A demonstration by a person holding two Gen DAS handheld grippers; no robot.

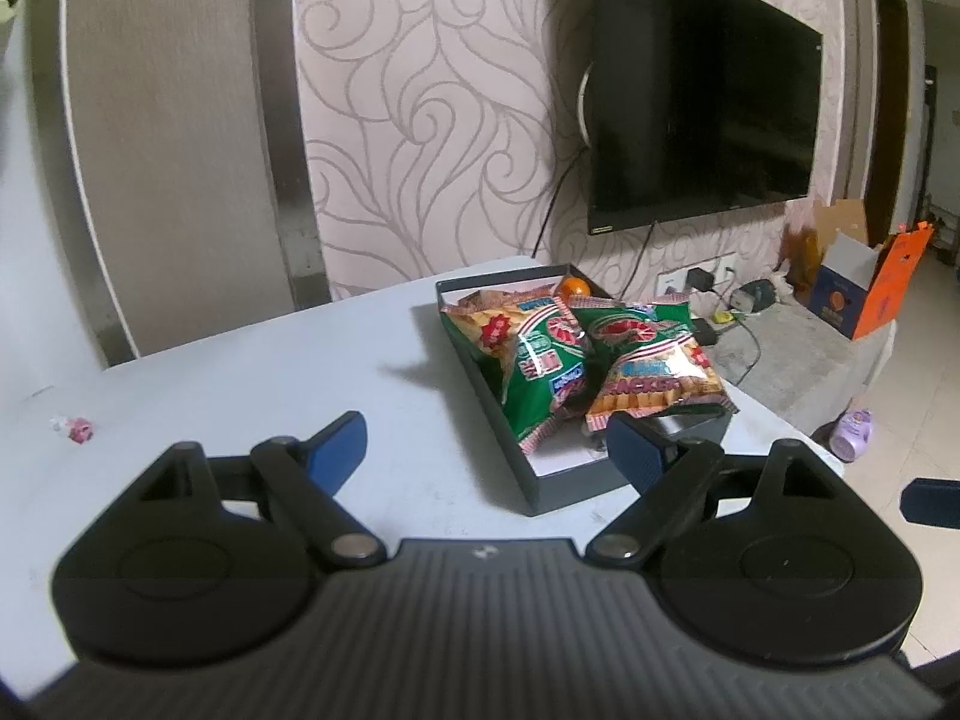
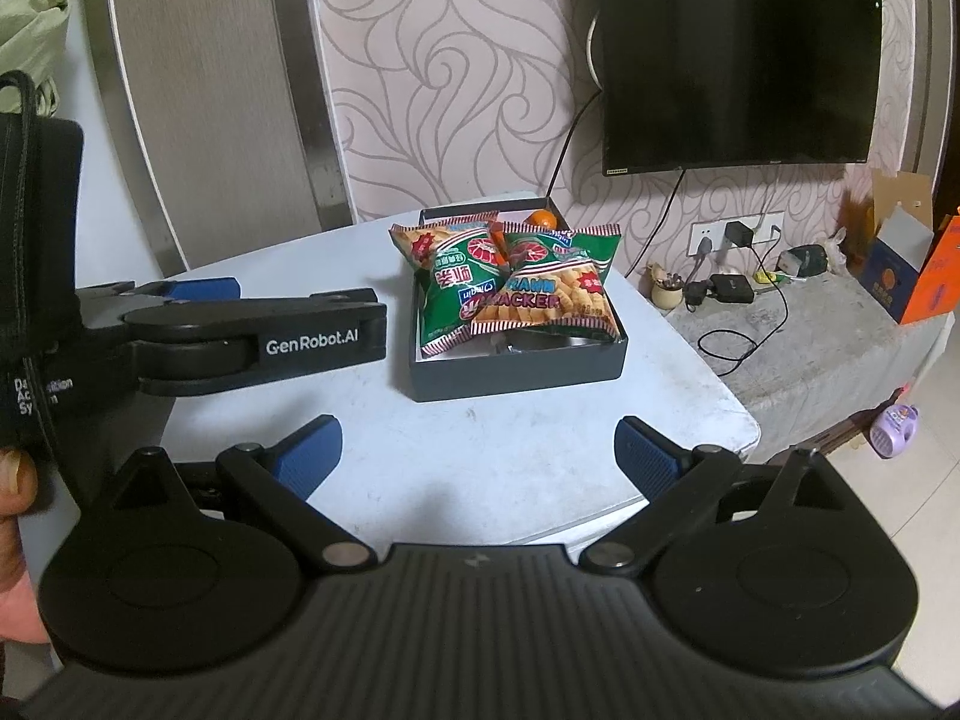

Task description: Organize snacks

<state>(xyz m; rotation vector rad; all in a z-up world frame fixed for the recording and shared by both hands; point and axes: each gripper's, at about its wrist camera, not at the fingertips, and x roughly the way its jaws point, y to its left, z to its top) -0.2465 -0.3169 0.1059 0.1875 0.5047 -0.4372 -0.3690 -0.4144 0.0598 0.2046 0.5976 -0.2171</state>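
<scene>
A dark box (image 1: pixel 510 450) (image 2: pixel 516 373) stands on the white table (image 1: pixel 240 408) (image 2: pixel 480 468) and holds two green prawn cracker bags (image 1: pixel 522 360) (image 2: pixel 456 288), one lying partly over the other (image 1: pixel 654 360) (image 2: pixel 552 294). An orange (image 1: pixel 573 287) (image 2: pixel 543 219) sits in the box's far corner. My left gripper (image 1: pixel 486 450) hangs open and empty just short of the box's near corner. My right gripper (image 2: pixel 480 456) is open too, with nothing between its fingers, in front of the box. A small pink wrapped candy (image 1: pixel 75 427) lies on the table at far left.
The left gripper's body (image 2: pixel 252 336) reaches in from the left of the right wrist view, held by a hand (image 2: pixel 15 480). A wall-mounted television (image 1: pixel 702 90) hangs beyond. A low grey ledge (image 2: pixel 840 330) carries cables, chargers and cardboard boxes (image 1: pixel 864 276). A purple bottle (image 2: pixel 894 429) lies on the floor.
</scene>
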